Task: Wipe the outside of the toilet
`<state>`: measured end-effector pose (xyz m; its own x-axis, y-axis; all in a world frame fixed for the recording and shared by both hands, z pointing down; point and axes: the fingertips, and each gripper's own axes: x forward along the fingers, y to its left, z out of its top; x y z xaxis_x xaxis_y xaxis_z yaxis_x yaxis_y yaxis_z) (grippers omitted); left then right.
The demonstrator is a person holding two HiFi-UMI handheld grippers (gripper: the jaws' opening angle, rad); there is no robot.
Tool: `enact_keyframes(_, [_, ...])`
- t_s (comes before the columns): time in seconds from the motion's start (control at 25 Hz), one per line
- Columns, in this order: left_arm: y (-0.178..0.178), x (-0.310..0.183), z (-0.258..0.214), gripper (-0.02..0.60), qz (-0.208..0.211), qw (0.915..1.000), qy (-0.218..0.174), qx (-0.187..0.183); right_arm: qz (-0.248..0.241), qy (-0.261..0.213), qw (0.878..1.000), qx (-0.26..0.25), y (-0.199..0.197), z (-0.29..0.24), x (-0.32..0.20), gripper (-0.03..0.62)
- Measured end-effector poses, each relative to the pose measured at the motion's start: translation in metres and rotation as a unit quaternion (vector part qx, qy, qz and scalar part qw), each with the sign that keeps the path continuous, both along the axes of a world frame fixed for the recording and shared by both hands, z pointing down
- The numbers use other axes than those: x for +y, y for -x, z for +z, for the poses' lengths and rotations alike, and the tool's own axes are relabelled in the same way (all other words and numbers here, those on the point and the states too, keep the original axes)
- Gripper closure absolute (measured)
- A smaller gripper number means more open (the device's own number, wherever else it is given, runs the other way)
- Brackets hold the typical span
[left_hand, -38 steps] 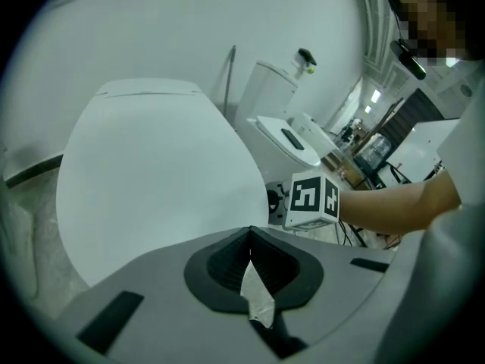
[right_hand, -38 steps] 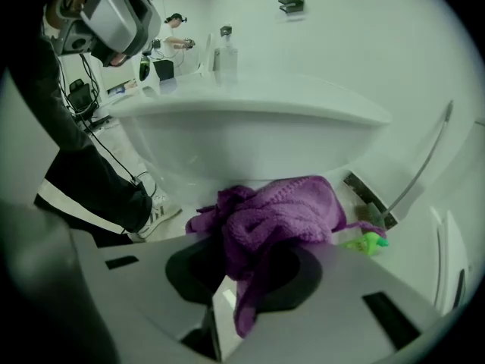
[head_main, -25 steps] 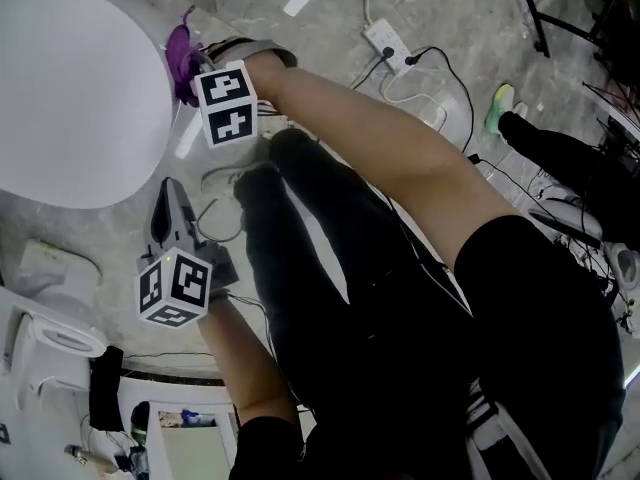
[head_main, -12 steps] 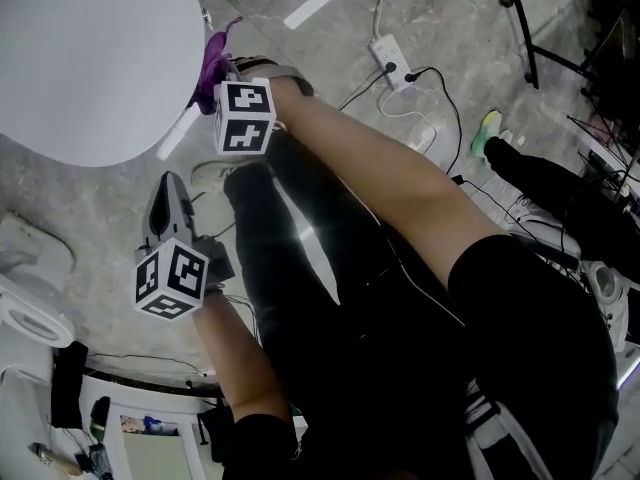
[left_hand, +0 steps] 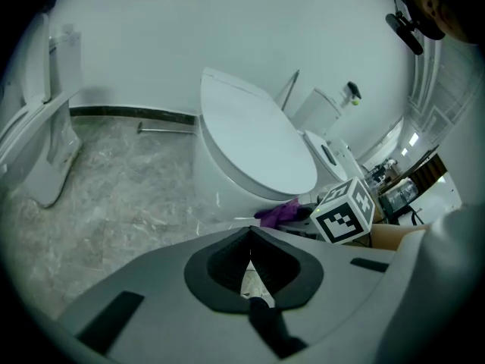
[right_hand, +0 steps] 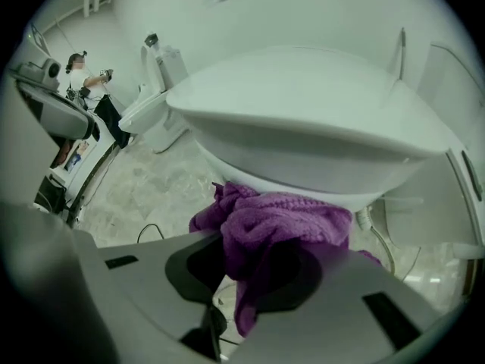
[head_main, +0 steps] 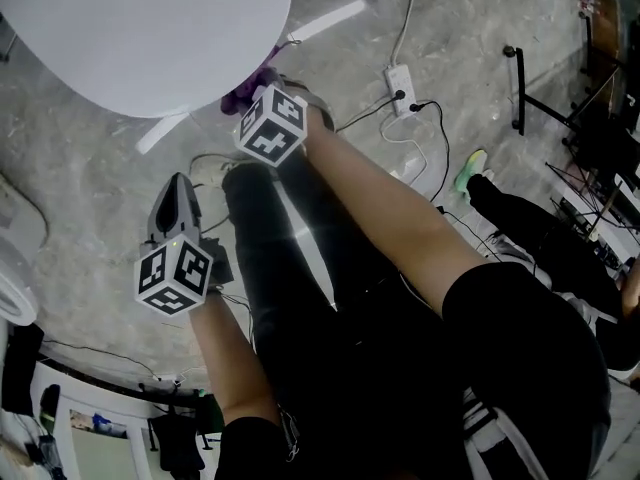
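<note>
The white toilet [head_main: 150, 28] fills the top left of the head view, its lid down. My right gripper [head_main: 250, 93] is shut on a purple cloth [head_main: 243, 96] and holds it against the bowl's outside, just under the rim. In the right gripper view the purple cloth [right_hand: 273, 226] bunches between the jaws, right below the toilet bowl [right_hand: 303, 150]. My left gripper [head_main: 178, 203] hangs over the floor, nearer to me, shut and holding nothing. From the left gripper view, the toilet [left_hand: 250, 146] stands ahead with the purple cloth [left_hand: 282, 213] at its base beside the right gripper's marker cube [left_hand: 345, 212].
Grey marble floor [head_main: 90, 188] lies all round. A white power strip [head_main: 400, 83] and cables run over the floor at the upper right. A black stand [head_main: 540, 98] and another person's legs [head_main: 520, 218] are at the right. A second toilet [right_hand: 155, 105] stands further back.
The right gripper has carried the purple cloth rightward along the bowl's underside as the head view shifted. The left gripper has stayed low over the floor, shut.
</note>
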<state>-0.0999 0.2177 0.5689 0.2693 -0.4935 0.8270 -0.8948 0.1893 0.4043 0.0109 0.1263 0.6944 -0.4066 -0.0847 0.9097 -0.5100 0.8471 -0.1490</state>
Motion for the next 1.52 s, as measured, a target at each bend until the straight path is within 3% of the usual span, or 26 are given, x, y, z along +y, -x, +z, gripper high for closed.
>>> enact_keyframes(0.24, [0.04,0.022,0.004,0.584,-0.02,0.9997,0.004,0.011,0.053,0.0,0.998,0.04,0.027,-0.005,0.015,0.514])
enact_keyframes(0.44, [0.078,0.039,0.007,0.584,-0.033,0.9993,0.003,0.016,0.071,-0.012,0.997,0.038,0.071,-0.011,0.029,0.513])
enact_keyframes(0.6, [0.101,0.049,0.008,0.585,-0.028,0.9993,0.0,0.024,0.128,-0.014,0.991,0.04,0.101,-0.012,0.031,0.513])
enact_keyframes(0.88, [0.14,0.063,0.013,0.584,-0.015,0.999,-0.006,0.041,0.254,-0.009,0.967,0.027,0.135,-0.012,0.029,0.511])
enact_keyframes(1.04, [0.169,0.069,0.01,0.584,-0.017,0.9989,-0.014,0.042,0.301,-0.023,0.953,0.019,0.153,-0.019,0.025,0.513])
enact_keyframes(1.16, [0.189,0.078,0.01,0.584,-0.011,0.9991,-0.015,0.037,0.327,-0.025,0.945,0.012,0.169,-0.022,0.024,0.512])
enact_keyframes(1.36, [0.21,0.086,0.009,0.584,-0.011,0.9992,-0.012,0.035,0.334,-0.045,0.941,-0.013,0.201,-0.031,0.017,0.513])
enact_keyframes(1.52, [0.223,0.079,0.011,0.584,-0.011,0.9991,-0.011,0.04,0.37,-0.059,0.927,-0.02,0.217,-0.033,0.007,0.513])
